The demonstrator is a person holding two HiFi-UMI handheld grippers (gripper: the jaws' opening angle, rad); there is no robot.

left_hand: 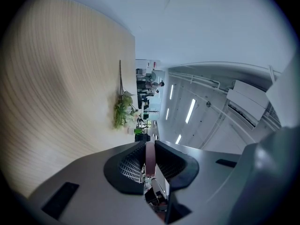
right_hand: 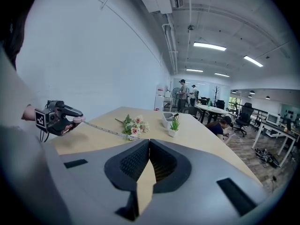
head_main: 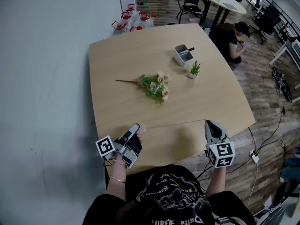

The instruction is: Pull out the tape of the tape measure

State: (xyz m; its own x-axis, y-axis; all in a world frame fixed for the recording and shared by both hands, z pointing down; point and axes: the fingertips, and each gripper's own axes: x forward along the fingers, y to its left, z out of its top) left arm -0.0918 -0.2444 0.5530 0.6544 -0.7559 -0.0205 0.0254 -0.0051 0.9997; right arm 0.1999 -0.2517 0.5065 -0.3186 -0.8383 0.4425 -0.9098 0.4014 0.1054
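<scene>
Right gripper view showed the tape (right_hand: 105, 129) drawn out in a pale, thin line above the worktop (head_main: 122, 64). It ran from the left tool (right_hand: 75, 119) toward the right tool (right_hand: 149, 142). Small dark marks ran along it, too small to read. The right tool's jaws were pressed together, and the tape ran up to their tips and passed out of sight behind them.

Left gripper view showed that tool narrowly parted and clamped on the case (left_hand: 149, 159), a flat, dull pink body standing edge-on between the ribbed pads. No label could be made out on it. In the head view the case was a pale pink spot at the left tool's tip, at the near left edge of the worktop. The right tool was held at the near right edge, well apart from the left one.

Each tool carried a cube with black-and-white square markers. The person's dark shirt bore white print that was not legible. Farther back on the worktop lay flowers (head_main: 157, 86), beside a grey holder (head_main: 183, 54) and a small plant (head_main: 194, 70).
</scene>
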